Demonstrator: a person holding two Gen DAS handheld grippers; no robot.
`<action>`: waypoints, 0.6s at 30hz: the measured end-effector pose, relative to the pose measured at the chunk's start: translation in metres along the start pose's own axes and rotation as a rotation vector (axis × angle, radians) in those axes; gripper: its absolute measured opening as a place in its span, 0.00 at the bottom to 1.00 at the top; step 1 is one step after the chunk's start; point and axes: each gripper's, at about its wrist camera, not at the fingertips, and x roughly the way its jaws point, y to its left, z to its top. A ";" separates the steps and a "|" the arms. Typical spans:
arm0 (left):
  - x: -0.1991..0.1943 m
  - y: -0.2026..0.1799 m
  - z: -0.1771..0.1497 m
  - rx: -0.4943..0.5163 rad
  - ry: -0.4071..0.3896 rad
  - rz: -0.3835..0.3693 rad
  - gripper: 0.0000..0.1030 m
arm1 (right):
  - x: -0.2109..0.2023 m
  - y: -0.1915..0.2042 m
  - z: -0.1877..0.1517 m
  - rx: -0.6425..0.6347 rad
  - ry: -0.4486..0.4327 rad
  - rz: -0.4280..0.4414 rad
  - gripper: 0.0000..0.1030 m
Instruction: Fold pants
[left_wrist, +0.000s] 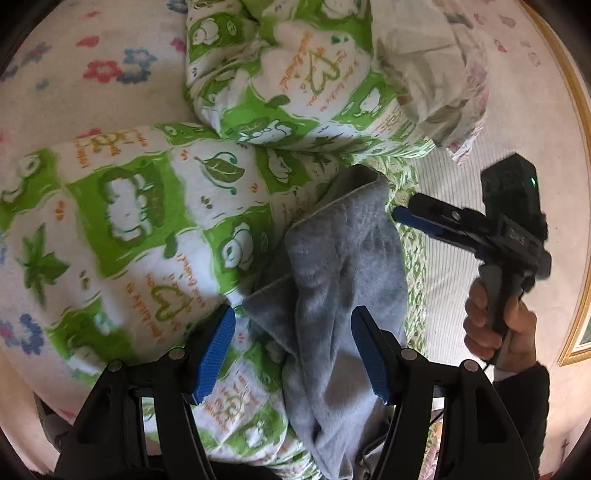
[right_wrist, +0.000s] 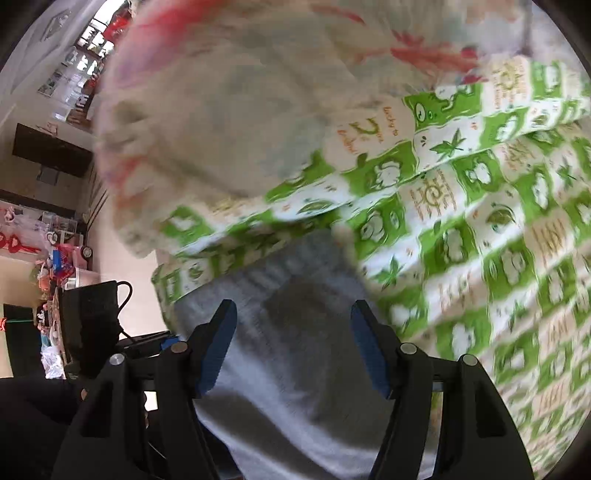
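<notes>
The grey fleece pants lie in a folded strip on a green-and-white printed quilt. My left gripper hovers open just above their near part, its blue pads standing apart on either side of the cloth. My right gripper is seen from the side, held by a hand to the right of the pants and pointing toward their far end. In the blurred right wrist view, that right gripper is open above the grey pants, with nothing pinched between its fingers.
The bunched quilt rises in a mound behind the pants. A pale flowered sheet lies to the left and a striped sheet to the right. A gold picture frame and shelves of room clutter are at the edges.
</notes>
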 end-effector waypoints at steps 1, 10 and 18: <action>0.003 -0.001 0.001 0.005 -0.002 0.005 0.64 | 0.003 -0.003 0.003 -0.003 0.005 -0.006 0.63; 0.027 -0.018 0.003 0.013 -0.021 0.037 0.75 | 0.033 -0.026 0.029 -0.011 0.052 0.049 0.77; 0.040 -0.030 0.002 0.068 -0.026 0.016 0.25 | 0.033 -0.025 0.021 -0.026 -0.022 0.014 0.16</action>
